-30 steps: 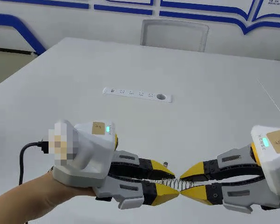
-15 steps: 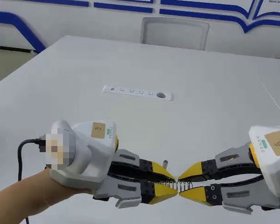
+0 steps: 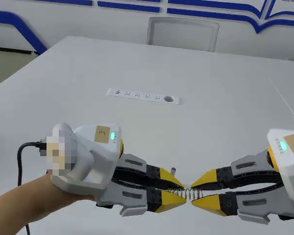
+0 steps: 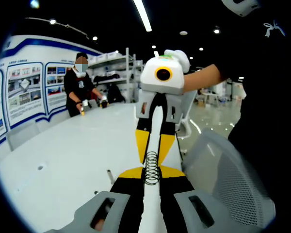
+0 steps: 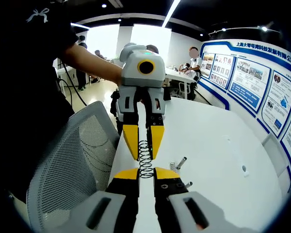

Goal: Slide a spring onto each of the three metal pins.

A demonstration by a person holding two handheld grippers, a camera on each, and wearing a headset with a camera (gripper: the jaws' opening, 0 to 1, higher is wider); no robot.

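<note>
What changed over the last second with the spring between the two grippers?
Half a second ago the left gripper and right gripper were closer, with less of the spring showing between them; now they have eased slightly apart. Both keep hold of it; the metal pin and power strip have not moved.

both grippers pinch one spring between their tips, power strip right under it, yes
Not quite. The left gripper and right gripper do share the spring, but the head view shows the power strip lying farther across the table, not under it.
</note>
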